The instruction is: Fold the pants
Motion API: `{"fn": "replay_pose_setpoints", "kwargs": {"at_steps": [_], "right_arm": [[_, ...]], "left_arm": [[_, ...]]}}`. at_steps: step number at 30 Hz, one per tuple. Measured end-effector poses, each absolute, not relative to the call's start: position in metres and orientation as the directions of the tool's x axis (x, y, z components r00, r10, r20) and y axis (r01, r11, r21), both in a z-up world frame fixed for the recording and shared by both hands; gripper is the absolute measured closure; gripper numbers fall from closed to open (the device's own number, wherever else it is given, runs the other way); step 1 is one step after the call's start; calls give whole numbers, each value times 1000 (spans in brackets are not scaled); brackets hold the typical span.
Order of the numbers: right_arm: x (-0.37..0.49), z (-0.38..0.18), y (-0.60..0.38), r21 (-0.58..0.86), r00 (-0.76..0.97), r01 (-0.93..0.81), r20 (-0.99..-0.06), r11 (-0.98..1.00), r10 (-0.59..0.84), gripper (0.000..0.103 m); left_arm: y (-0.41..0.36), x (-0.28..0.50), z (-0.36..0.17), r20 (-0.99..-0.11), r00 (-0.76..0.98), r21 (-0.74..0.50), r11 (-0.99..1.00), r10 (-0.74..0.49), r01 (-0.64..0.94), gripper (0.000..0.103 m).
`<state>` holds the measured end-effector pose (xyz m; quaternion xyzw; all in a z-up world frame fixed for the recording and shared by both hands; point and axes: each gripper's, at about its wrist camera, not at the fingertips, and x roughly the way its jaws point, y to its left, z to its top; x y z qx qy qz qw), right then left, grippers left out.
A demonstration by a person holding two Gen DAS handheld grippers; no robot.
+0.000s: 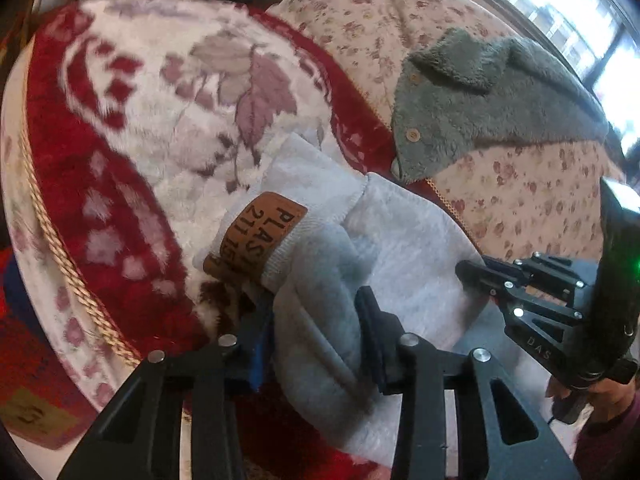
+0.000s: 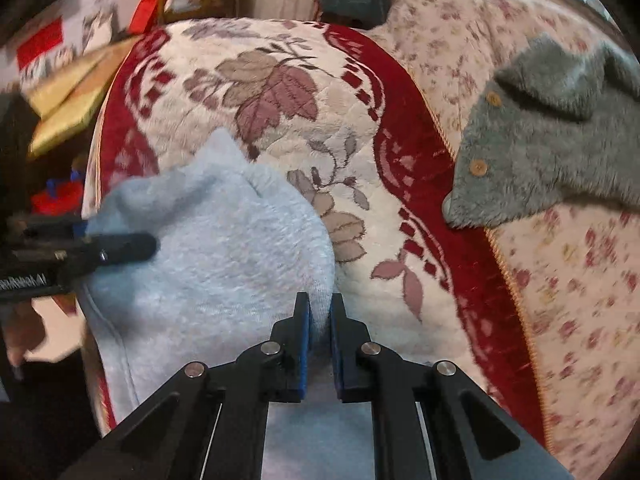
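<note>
The pants (image 1: 384, 248), pale grey fleece, lie bunched on a red and cream leaf-patterned blanket (image 1: 132, 128) that covers a bed or couch; which of the two cannot be told. In the left wrist view the pants sit near the middle and low in the frame, their ribbed waistband turned up so that a brown leather label (image 1: 256, 236) with black print shows.

The left tool (image 1: 316, 344) has a thick fold of the pants between its two fingers, and the pads press into the cloth from either side, so it is clamped on the pants. The right tool (image 2: 320, 320) holds its fingers nearly together, pinching a thin edge of the pants (image 2: 208, 248) at the near right corner of the bundle. Each tool appears in the other's view: the right one at the right edge of the left view, the left one at the left edge of the right view, lying against the fleece.

To the far right, a grey fuzzy garment (image 2: 552, 140) with wooden buttons lies on a floral sheet (image 2: 580, 300), well apart from the pants. A window (image 1: 580, 20) glows at the far right.
</note>
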<state>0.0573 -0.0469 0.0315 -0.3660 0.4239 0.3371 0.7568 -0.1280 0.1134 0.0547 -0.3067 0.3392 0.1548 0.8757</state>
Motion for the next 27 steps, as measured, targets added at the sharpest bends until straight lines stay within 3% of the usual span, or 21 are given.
{"fn": "replay_pose_setpoints", "kwargs": {"at_steps": [7,11,15,21,25,27], "right_arm": [[44,64,-64,-238,437,-807,-856,540,276,94],[45,69,-62,-257,449,-801,-855,541,260,94],[47,49,-47,-322,466,-804,-863,500,194,94],[55,-25,-31,-339,405,-836,-912,432,67,93],[58,-10,-42,-273,400,-815,-904,511,154,88],[59,8,-53,-204,384,-791,-900,577,208,73]], "left_arm": [[103,-140,79,-620,766,-374,794,169,-479,55],[95,-142,80,-626,763,-364,804,163,-470,54],[100,-145,71,-651,748,-395,783,130,-480,54],[123,-154,57,-686,716,-413,740,131,-530,50],[130,-154,49,-720,680,-368,754,139,-544,42],[133,-154,44,-733,668,-363,757,128,-544,42]]}}
